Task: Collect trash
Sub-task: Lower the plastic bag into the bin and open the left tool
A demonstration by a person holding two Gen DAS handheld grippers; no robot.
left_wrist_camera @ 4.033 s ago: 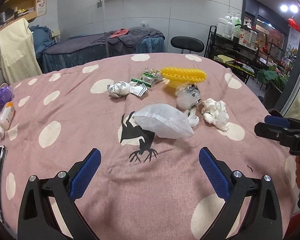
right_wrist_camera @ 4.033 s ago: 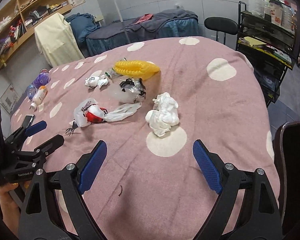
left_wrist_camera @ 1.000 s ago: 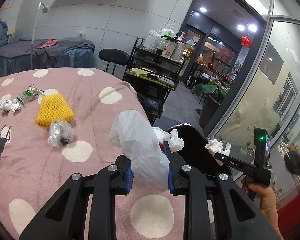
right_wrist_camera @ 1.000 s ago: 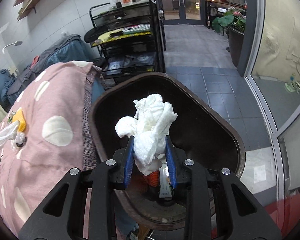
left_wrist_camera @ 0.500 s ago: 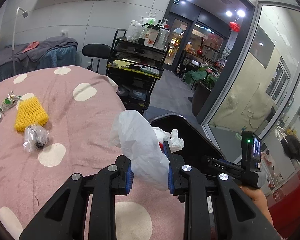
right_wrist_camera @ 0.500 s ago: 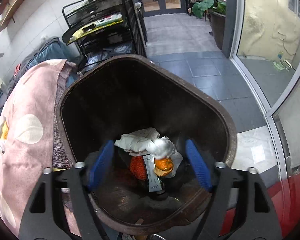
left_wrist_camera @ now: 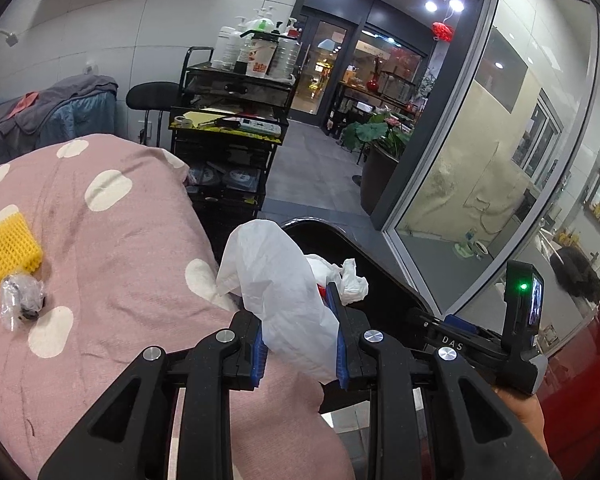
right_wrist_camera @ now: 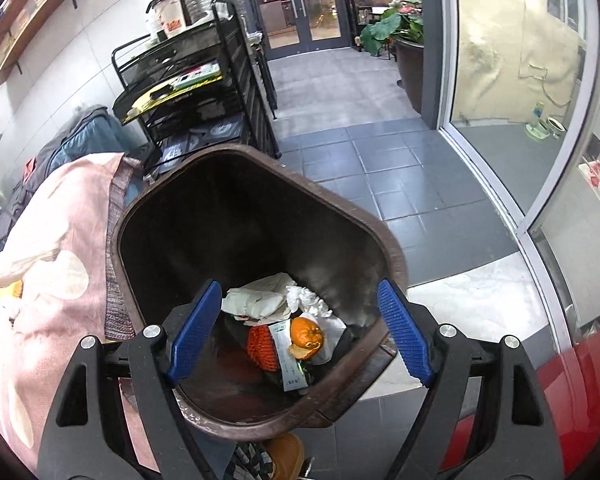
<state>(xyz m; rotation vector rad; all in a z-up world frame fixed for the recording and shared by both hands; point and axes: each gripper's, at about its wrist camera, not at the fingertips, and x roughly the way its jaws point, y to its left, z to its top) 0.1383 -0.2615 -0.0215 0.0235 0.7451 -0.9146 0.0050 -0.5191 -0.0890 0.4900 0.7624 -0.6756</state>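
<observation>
Pinching the crumpled white plastic bag (left_wrist_camera: 284, 280) in my left gripper (left_wrist_camera: 300, 344), I am carrying it past the table's edge toward the dark brown plastic bin (right_wrist_camera: 384, 248), above which my right gripper (right_wrist_camera: 300, 332) is hanging spread and empty.

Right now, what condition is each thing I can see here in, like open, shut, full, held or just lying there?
left gripper: shut on the white plastic bag
right gripper: open, nothing between its pads
trash bin: open, partly filled
crumpled tissue: lying in the bin
yellow foam net: lying on the tablecloth
</observation>
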